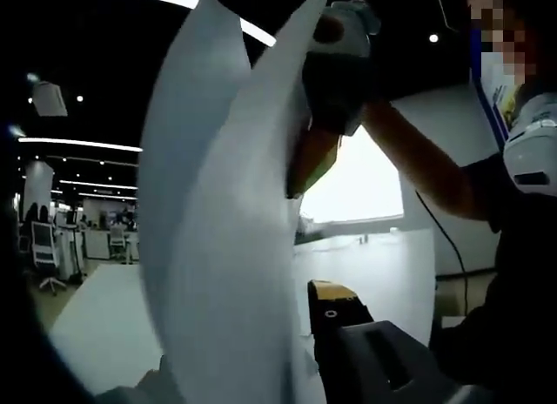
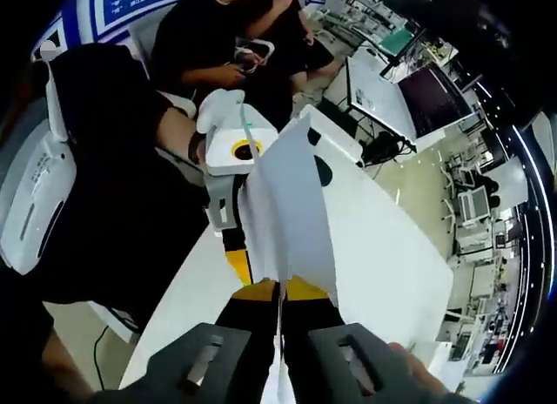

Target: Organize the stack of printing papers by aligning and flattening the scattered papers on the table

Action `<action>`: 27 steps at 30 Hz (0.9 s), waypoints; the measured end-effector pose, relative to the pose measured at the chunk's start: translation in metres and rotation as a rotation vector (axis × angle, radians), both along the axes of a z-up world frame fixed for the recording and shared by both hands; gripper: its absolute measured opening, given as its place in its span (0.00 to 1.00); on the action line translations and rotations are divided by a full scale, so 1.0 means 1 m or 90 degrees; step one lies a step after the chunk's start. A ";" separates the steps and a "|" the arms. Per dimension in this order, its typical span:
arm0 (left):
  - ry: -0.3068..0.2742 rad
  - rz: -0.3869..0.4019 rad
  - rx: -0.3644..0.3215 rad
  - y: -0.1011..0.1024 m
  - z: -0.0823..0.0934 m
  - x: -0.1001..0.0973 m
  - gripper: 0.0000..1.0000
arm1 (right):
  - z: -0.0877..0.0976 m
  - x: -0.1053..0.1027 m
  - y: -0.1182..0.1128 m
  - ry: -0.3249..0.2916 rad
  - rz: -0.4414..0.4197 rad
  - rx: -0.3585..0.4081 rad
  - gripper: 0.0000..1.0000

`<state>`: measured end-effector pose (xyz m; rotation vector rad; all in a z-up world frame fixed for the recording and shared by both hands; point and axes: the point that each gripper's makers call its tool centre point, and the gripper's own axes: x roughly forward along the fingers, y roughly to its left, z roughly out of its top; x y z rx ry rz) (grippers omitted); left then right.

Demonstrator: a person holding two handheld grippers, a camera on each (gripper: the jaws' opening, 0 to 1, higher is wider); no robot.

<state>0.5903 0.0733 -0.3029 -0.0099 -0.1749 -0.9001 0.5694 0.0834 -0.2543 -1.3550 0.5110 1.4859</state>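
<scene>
A sheaf of white printing papers [image 1: 226, 212] stands curved in the air over the white table [image 1: 96, 326]. In the left gripper view my right gripper [image 1: 306, 164] comes from the upper right and pinches the sheets' top edge. My left gripper [image 1: 278, 313] shows one yellow-tipped finger [image 1: 333, 301] just right of the sheets; the other finger is hidden behind them. In the right gripper view my right gripper [image 2: 281, 291] is shut on the papers [image 2: 291, 204], which rise towards the left gripper [image 2: 237, 260] at their far end.
The person holding the grippers, in black, is on the right [image 1: 522, 247] and on the left [image 2: 96, 186]. Another person [image 2: 235, 47] sits behind. Monitors [image 2: 426, 90] stand at the table's [image 2: 383, 256] far end. Office chairs [image 1: 43, 252] are far left.
</scene>
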 end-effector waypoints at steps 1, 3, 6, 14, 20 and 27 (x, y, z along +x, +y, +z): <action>-0.002 0.002 0.004 0.000 0.000 0.000 0.11 | 0.000 0.000 0.000 0.000 0.000 0.000 0.00; -0.004 0.006 0.007 0.001 -0.001 0.001 0.08 | -0.001 -0.001 0.001 0.000 0.001 0.001 0.00; -0.002 0.006 0.003 0.001 -0.001 0.001 0.06 | 0.000 0.000 0.001 0.000 0.002 0.000 0.00; -0.002 0.011 -0.005 0.002 0.001 0.002 0.06 | 0.008 0.001 0.002 -0.010 0.013 0.021 0.02; 0.001 0.010 -0.006 0.002 0.000 0.002 0.06 | 0.023 0.004 0.003 -0.027 0.027 0.060 0.08; 0.000 0.010 -0.006 0.002 0.000 0.002 0.06 | 0.037 0.006 0.004 -0.051 0.037 0.102 0.12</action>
